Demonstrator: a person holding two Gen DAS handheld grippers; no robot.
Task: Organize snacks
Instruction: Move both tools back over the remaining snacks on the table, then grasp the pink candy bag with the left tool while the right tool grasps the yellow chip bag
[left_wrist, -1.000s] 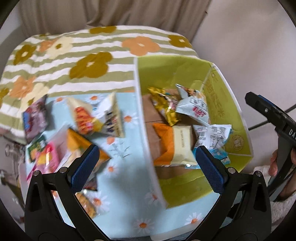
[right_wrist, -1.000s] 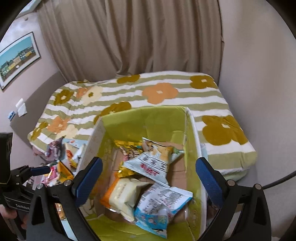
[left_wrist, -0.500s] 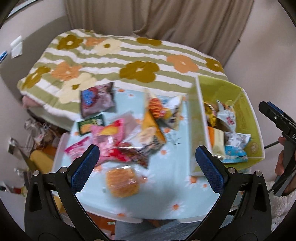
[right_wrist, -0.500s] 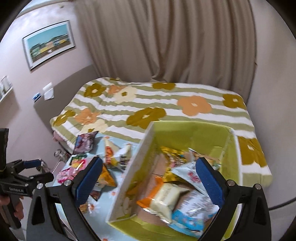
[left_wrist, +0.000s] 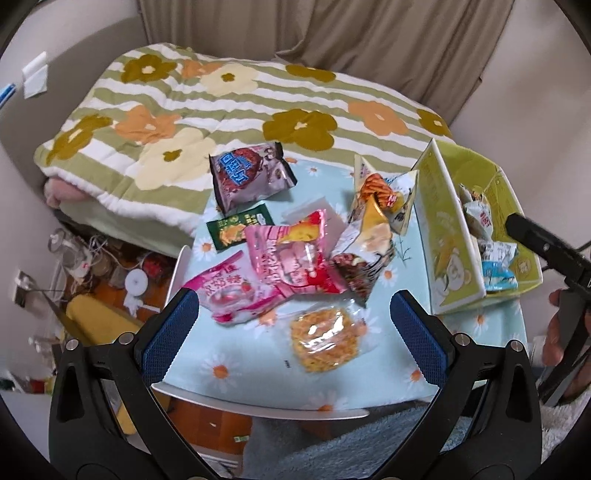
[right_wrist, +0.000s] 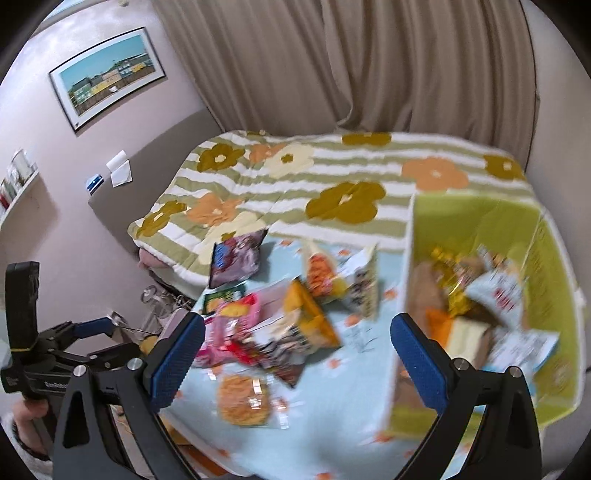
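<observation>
Left wrist view. Pale blue daisy-print tablecloth (left_wrist: 343, 373) fills the middle of the frame; behind it, across the upper half, a bed quilt with green and white stripes and big orange and olive flowers (left_wrist: 236, 110). Beige curtain (left_wrist: 388, 40) along the top.

Loose snacks lie in a heap at frame centre:
- dark purple crinkled bag with blue lettering (left_wrist: 249, 173), upper centre, partly on the quilt edge
- small dark green flat packet (left_wrist: 238, 227), just below it
- pink glossy bag (left_wrist: 291, 258) overlapping a second pink and white bag (left_wrist: 231, 295) at lower left
- clear packet of orange fried noodles (left_wrist: 325, 341), lowest of the group, apart from the heap
- upright orange and white packets (left_wrist: 384, 195), right of centre, leaning beside the box wall

Lime-green cardboard box with printed side (left_wrist: 450, 243) stands at the right edge of the cloth; several packets lie inside, white and blue ones visible (left_wrist: 495, 258).

Floor clutter at lower left: cables, a yellow object. Nothing lies between the fingers and the noodle packet.

Left gripper (left_wrist: 295, 325): blue-padded jaws spread wide, holding nothing, touching nothing, above the near cloth edge.

Right wrist view (motion-blurred). Right gripper (right_wrist: 297, 354): jaws likewise wide apart and empty, over the cloth between heap and box. Framed picture (right_wrist: 110, 75) on the wall, upper left.
</observation>
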